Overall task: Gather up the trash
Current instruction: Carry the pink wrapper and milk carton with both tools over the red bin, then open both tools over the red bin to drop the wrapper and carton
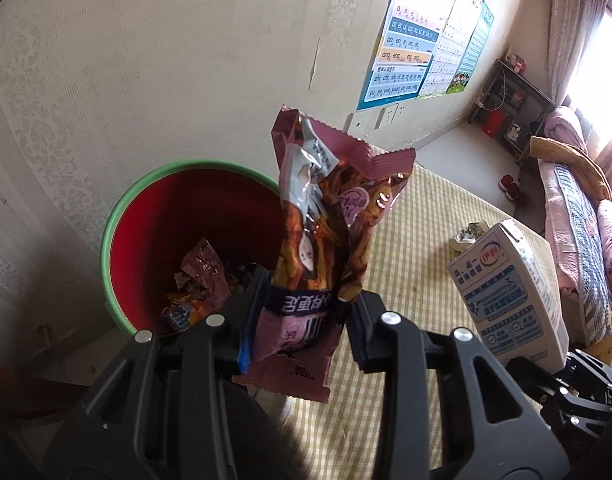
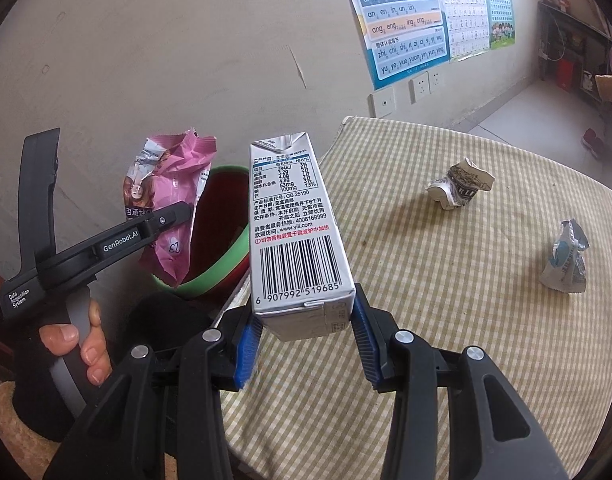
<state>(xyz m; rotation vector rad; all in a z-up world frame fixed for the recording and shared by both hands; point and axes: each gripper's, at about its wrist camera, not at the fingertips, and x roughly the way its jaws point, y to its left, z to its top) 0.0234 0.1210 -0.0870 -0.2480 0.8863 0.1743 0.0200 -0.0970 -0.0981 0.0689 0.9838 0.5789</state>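
At the centre of the left wrist view, a pink snack wrapper (image 1: 318, 240) stands up between the fingers of the left gripper (image 1: 302, 320), which is closed on its lower part. Just behind and to the left of it sits the bin (image 1: 118, 216), red inside with a green rim, already holding other wrappers at its bottom. The wrapper looks to be near the rim rather than squarely over the opening, so the step in hand seems to be carrying it to the drop; the next move calls for shifting it left over the mouth and then letting the fingers part.

Low in the middle of the right wrist view, the right gripper (image 2: 306, 332) is clamped on the base of a milk carton (image 2: 298, 232), held upright at the left edge of the table. It would follow the wrapper into the bin.

Further right in that view, two crumpled scraps lie well apart on the checked tablecloth (image 2: 446, 320): a printed paper wad (image 2: 460, 184) and a blue-and-white wrapper (image 2: 566, 258).

Beyond the table, letter posters (image 2: 402, 20) hang on a pale wall, with a shelf (image 1: 510, 100) and a bed (image 1: 578, 200) at the far right.
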